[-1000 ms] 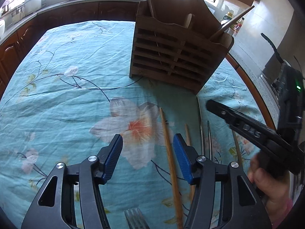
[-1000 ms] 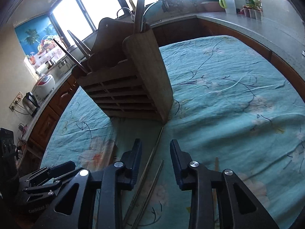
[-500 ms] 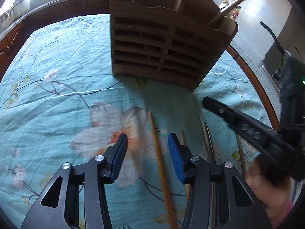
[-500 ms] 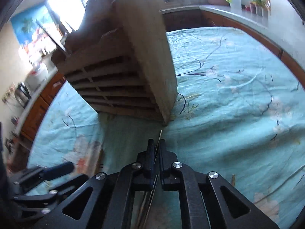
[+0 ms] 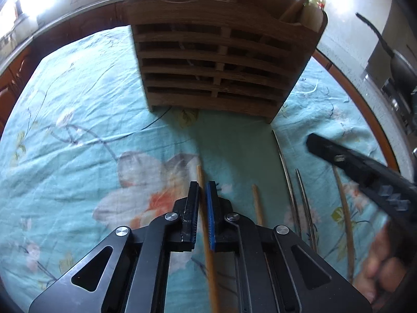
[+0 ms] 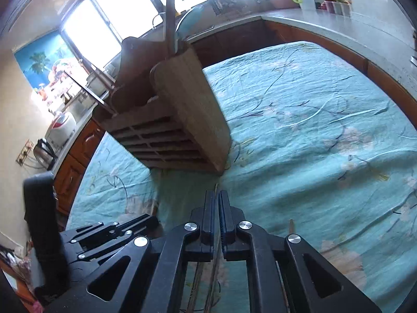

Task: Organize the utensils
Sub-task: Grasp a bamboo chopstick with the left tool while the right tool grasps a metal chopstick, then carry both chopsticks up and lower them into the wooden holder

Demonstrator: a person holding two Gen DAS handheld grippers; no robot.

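A wooden slatted utensil holder (image 5: 219, 60) stands on the teal flowered tablecloth; it also shows in the right wrist view (image 6: 177, 127) with utensils standing in it. My left gripper (image 5: 202, 187) is shut on a wooden chopstick (image 5: 200, 174) that lies pointing at the holder. My right gripper (image 6: 216, 195) is shut on a thin metal chopstick (image 6: 216, 186); its tip pokes out past the fingertips toward the holder's corner. In the left wrist view the right gripper (image 5: 365, 172) comes in from the right, beside two metal chopsticks (image 5: 286, 172).
A second wooden chopstick (image 5: 257, 203) and a curved wooden stick (image 5: 344, 208) lie on the cloth (image 5: 78, 130). Kitchen counters and cabinets (image 6: 325, 23) surround the table. A kettle (image 6: 44, 148) and a rice cooker (image 6: 62, 127) stand on the left counter.
Both grippers have closed: the left on the wooden chopstick, the right on the thin metal chopstick. Both have moved closer to the holder.
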